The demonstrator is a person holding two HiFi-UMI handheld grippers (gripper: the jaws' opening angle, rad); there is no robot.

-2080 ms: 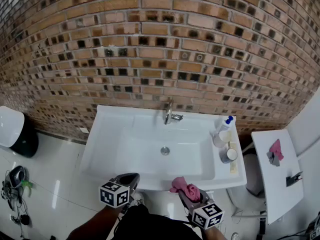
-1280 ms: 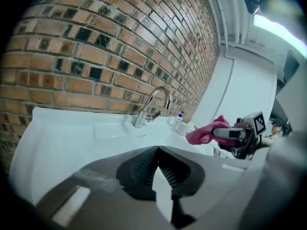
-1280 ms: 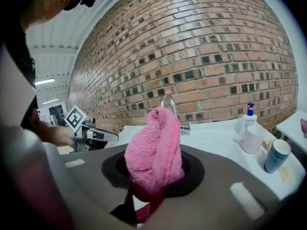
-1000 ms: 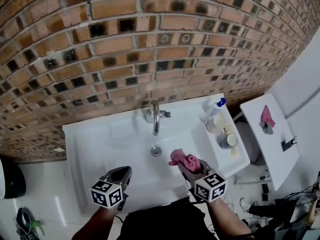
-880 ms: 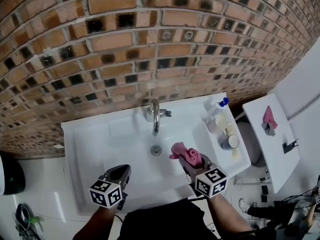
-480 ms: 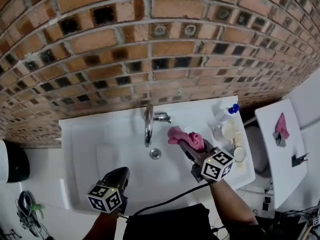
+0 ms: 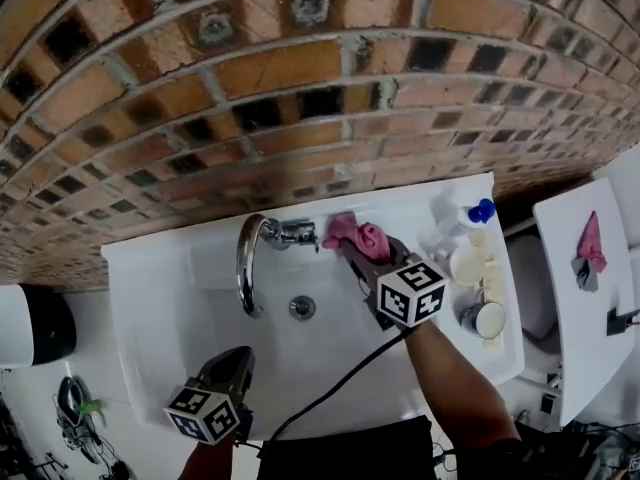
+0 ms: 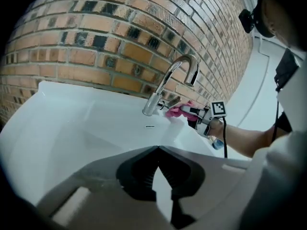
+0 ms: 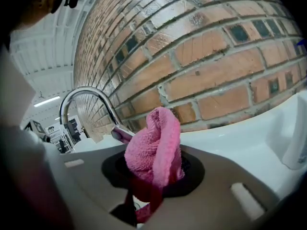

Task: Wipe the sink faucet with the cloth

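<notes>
- Gripping the cloth (image 7: pixel 352 236), your right tool (image 7: pixel 350 252) has its jaws closed on the fabric; the lower part is pinched between them and the rest rises above the tips.
- The cloth is pink terry with a looped, fuzzy pile, bunched into a rounded wad that folds over at the top.
- In the head view the wad sits at the back of the sink (image 7: pixel 150 298), close under the brick wall (image 7: pixel 300 98) and right at the tip of the faucet's short side lever (image 7: pixel 306 235). You cannot tell whether it actually touches the metal.
- The faucet (image 7: pixel 244 263) is shiny chrome: a high curved spout arches from its base near the wall out over the basin, and its mouth hangs to the left of the drain (image 7: pixel 301 308).
- Your left tool (image 7: pixel 235 360) hovers low over the front edge of the sink, well apart from the faucet. Its jaws are drawn together at the tips with nothing between them.
- A white bottle with a blue cap (image 7: pixel 470 216) stands on the sink's right ledge, beyond your right forearm (image 7: pixel 450 378).
- A black cable (image 7: pixel 330 398) runs down from your right tool across the front of the basin.
</notes>
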